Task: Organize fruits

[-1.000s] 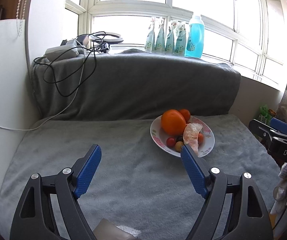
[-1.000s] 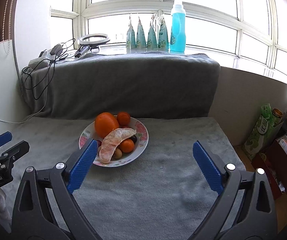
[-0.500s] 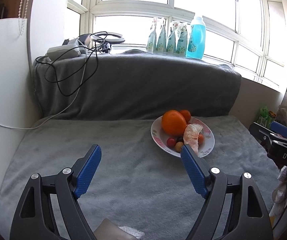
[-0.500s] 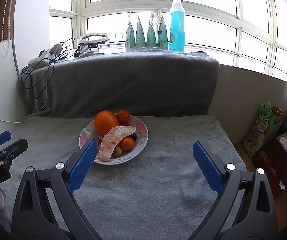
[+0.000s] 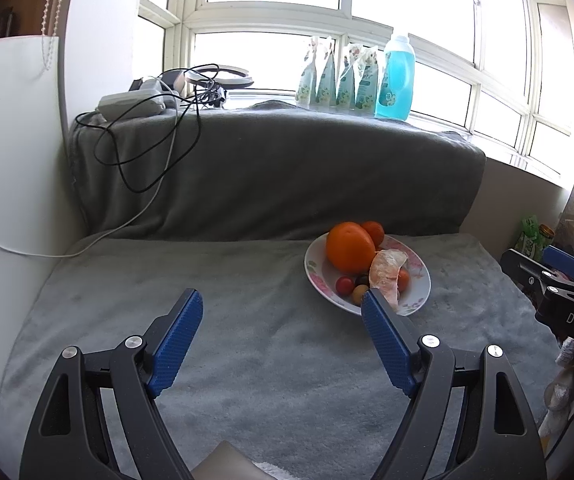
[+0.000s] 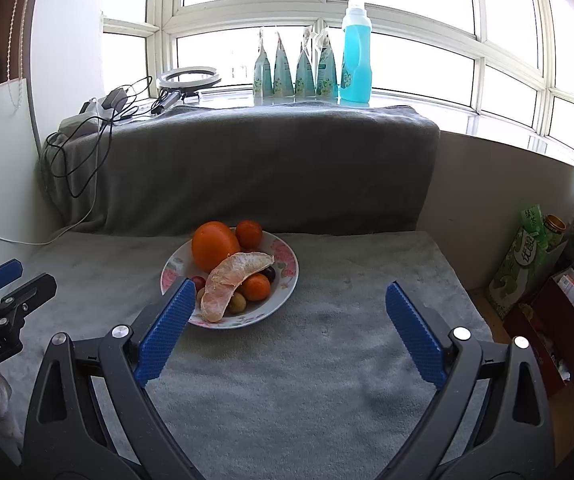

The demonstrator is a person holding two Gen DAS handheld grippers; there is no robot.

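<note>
Two hand-held grippers hover over a grey blanket-covered surface, each with its jaws spread wide and nothing between them. The left gripper (image 5: 281, 344) fills the lower part of its own view; the right gripper (image 6: 289, 334) does the same in its own. The fruit sits heaped on a floral plate (image 6: 287, 264) at the centre of the right view, right of centre in the left view, near the foot of the draped back cushion.

The pile looks precarious. A peeled citrus segment (image 6: 233, 280) lies slanted across the smaller fruit, resting against the large orange (image 6: 214, 244), with a tangerine (image 6: 249, 234) behind it and a second small one (image 6: 255, 287) in front. A red cherry tomato (image 5: 344, 285) and a pale round fruit (image 5: 360, 291) crowd the near rim. Lifting the big orange first would likely tip the segment and send the small round pieces rolling off the shallow plate onto the blanket. The soft segment could also tear or be crushed under a firm pinch. The blanket gives no firm footing, so a sideways nudge from a finger might tilt or slide the plate.
</note>
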